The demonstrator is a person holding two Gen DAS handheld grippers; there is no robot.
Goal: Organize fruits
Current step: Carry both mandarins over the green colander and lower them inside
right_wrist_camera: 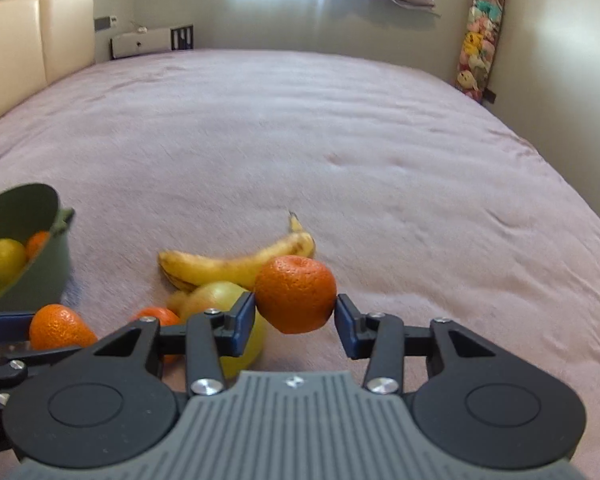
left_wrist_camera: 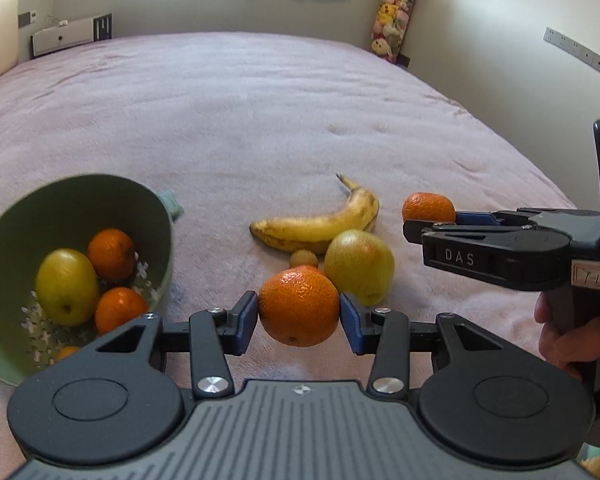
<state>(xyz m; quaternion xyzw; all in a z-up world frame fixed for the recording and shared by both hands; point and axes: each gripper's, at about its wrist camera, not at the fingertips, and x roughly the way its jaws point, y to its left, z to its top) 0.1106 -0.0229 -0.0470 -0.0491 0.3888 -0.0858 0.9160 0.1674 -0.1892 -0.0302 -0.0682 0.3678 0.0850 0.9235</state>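
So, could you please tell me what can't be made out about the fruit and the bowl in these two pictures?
- Green bowl: left wrist view, its near rim and a small orange piece sit behind the left gripper, so its count is uncertain; right wrist view, cut by the left edge.
- Small yellowish fruit: mostly hidden behind the held tangerine; kind unclear.
- Loose tangerine on the bed: right wrist view, partly behind the right gripper.

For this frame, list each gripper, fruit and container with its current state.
left gripper: shut on a tangerine, lifted.
right gripper: shut on another tangerine, lifted.
green bowl: tilted, holding fruit.
banana: lying on the bed.
yellow-green apple: lying beside the banana.
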